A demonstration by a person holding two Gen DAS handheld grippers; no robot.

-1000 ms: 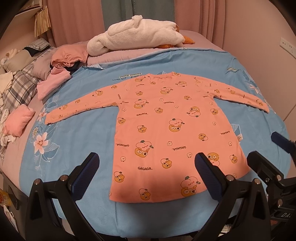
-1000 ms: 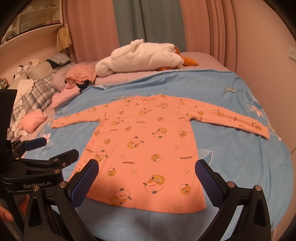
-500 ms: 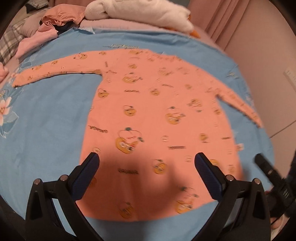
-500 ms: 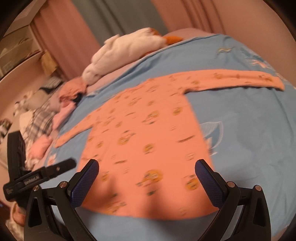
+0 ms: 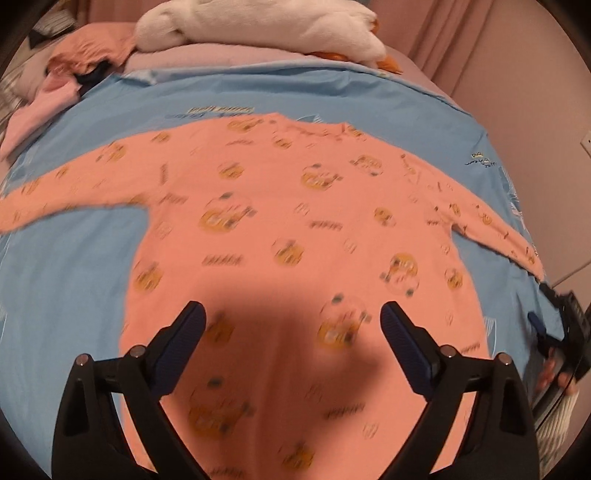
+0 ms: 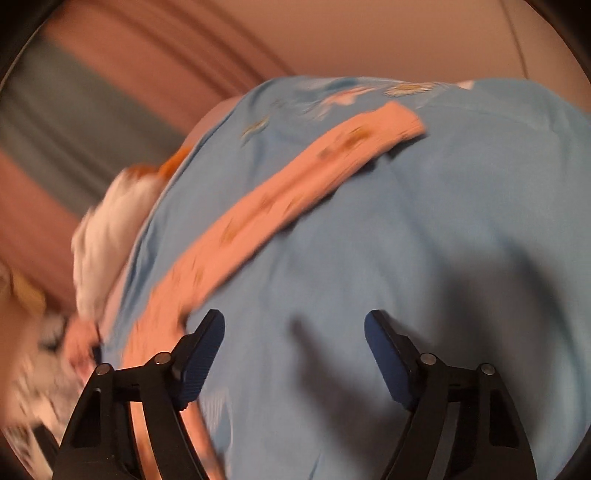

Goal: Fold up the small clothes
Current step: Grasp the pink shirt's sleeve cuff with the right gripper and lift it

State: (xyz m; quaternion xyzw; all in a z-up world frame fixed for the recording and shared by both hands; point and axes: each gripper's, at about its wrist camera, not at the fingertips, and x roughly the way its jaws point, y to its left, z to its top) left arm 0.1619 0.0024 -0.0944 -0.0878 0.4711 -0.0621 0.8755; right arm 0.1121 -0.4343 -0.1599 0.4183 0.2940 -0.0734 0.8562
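garment: orange long-sleeved top (image 5: 295,236) is laid flat on the blue bedsheet (image 5: 74,280), both sleeves spread out sideways, neckline toward the far edge of the bed; cartoon-print pattern is seen all over it.
garment lettering: short dark word marks are printed between the cartoons; blurred, not readable.
right sleeve: sleeve (image 6: 295,199) is seen in the right wrist view running diagonally over the sheet, cuff toward the far right corner of the bed.
left gripper: left gripper (image 5: 291,325) is held over the lower body of the top, jaws spread wide, nothing between them; its shadow is cast on the fabric.
right gripper: right gripper (image 6: 294,332) is held over bare sheet just beside the sleeve, jaws spread wide, nothing gripped; left finger overlaps the orange fabric edge in view, contact cannot be told.
sheet print: small yellow-and-dark lettering (image 5: 480,159) near the right edge, another mark (image 5: 221,110) above the neckline; neither legible.
far edge of bed: white plush toy (image 5: 258,22) is set on a lilac blanket (image 5: 221,59); pink clothes pile (image 5: 74,70) at the far left corner.
background: pink curtain (image 6: 129,74) is seen behind the bed.
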